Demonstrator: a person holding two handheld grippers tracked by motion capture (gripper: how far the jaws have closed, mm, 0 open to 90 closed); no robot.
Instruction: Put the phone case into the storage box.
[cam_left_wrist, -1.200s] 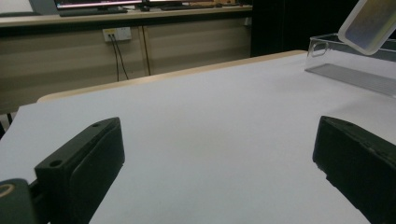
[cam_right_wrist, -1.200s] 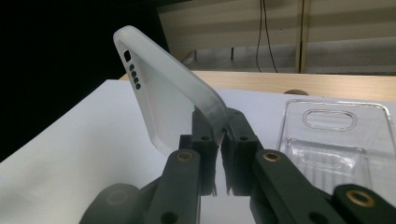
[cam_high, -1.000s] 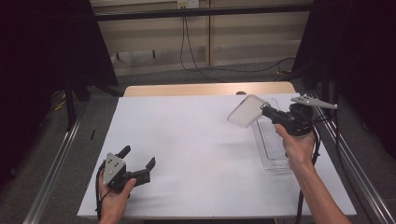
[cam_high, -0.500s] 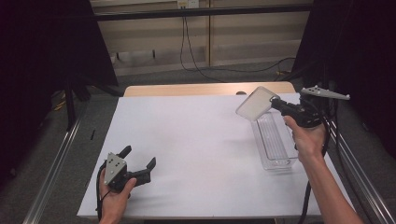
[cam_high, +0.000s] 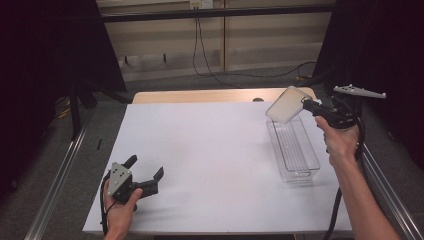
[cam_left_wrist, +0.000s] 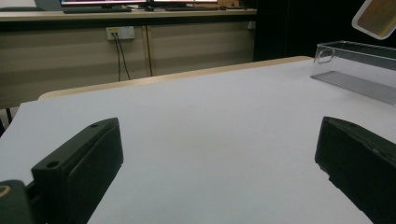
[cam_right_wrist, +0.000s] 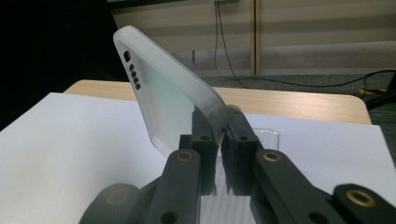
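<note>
- The left gripper rests low on the white table at the near corner, jaws spread wide with nothing between them; it looks idle and is best left parked there.
- The right gripper is clamped on one edge of a translucent lid, the two black jaws pressed flat against either face of that rim.
- From the gripper, the lid stands up and away to its left, tilted, with a row of small holes near its upper end.
- Its long axis runs from the pinched edge up and outward, roughly in line with the jaws; in the high view the lid slopes up toward the far side of the table.
- Just below and beyond the jaws lies the clear plastic box, long side running away from the person, open top up.
- I judge the step to be carrying the lid clear of the box. To do it well, keep the grip firm, since the hold is only at one edge, and move smoothly so the lid does not pivot.
- Set it down flat, apart from the box.
</note>
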